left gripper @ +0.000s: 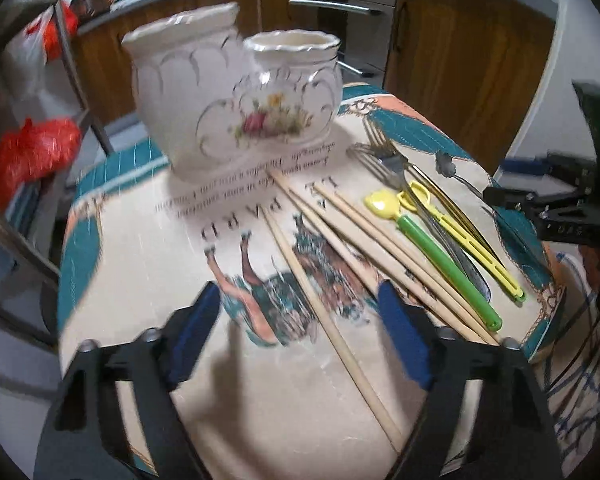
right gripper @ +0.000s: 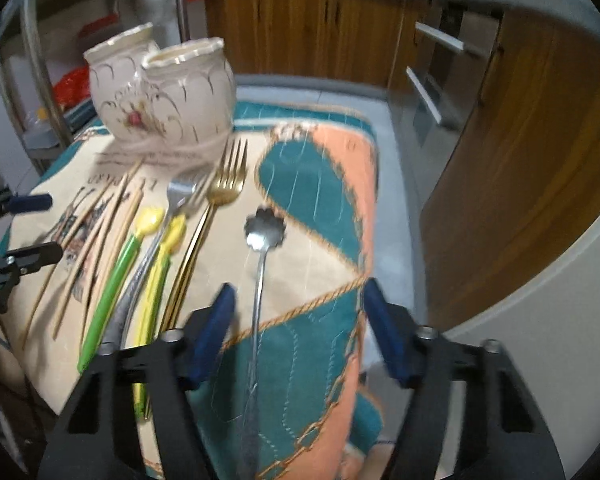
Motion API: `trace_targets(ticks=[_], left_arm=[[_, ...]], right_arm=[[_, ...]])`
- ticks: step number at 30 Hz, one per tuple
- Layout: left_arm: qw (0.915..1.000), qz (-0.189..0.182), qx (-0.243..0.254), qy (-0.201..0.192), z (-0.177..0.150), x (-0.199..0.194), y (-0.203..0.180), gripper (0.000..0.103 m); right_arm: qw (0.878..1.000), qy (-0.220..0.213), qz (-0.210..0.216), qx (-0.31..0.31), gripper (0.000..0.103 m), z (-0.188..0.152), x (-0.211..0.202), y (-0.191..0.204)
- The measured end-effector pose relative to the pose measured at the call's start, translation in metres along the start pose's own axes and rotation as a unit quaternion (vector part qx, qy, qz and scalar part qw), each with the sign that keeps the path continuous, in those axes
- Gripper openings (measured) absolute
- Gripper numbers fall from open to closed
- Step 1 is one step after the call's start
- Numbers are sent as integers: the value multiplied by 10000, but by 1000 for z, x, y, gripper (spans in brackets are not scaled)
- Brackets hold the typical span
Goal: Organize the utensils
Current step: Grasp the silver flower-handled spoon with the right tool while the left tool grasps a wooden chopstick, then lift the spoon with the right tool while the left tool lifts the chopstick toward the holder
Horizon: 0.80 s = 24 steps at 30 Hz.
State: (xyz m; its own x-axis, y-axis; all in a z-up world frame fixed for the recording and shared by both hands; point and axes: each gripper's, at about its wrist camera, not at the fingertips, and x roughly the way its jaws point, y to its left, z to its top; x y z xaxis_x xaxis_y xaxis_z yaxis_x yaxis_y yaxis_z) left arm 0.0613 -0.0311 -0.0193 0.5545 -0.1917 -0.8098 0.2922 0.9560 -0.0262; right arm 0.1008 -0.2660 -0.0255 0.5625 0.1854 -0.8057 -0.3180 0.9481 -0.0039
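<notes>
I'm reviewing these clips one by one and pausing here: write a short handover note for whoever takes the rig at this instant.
Left gripper: open, empty, over the chopsticks.
Right gripper: open, empty, straddling the handle of the flower-bowl spoon, not closed on it.
Things: two ceramic jars stand touching at the far end of the table cloth; nothing is seen sticking out of them. The chopsticks, green-handled yellow spoon, yellow utensil, silver fork and gold fork all lie on the cloth.
Done: nothing sorted yet.
Left: every utensil still has to go into the jars.
</notes>
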Motion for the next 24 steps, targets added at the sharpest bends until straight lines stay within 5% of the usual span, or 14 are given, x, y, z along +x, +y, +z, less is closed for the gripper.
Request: trace_targets(ticks=[12, 18, 24], left_arm=[[9997, 33, 254, -30, -1, 11, -5, 15], [9997, -92, 198, -88, 5, 13, 9, 6], [9990, -205, 298, -264, -1, 8, 10, 5]], right_arm=[[9988, 47, 253, -411, 23, -2, 4, 24], [9983, 12, 485, -328, 6, 5, 10, 19], [9983, -161, 456, -310, 4, 5, 8, 19]])
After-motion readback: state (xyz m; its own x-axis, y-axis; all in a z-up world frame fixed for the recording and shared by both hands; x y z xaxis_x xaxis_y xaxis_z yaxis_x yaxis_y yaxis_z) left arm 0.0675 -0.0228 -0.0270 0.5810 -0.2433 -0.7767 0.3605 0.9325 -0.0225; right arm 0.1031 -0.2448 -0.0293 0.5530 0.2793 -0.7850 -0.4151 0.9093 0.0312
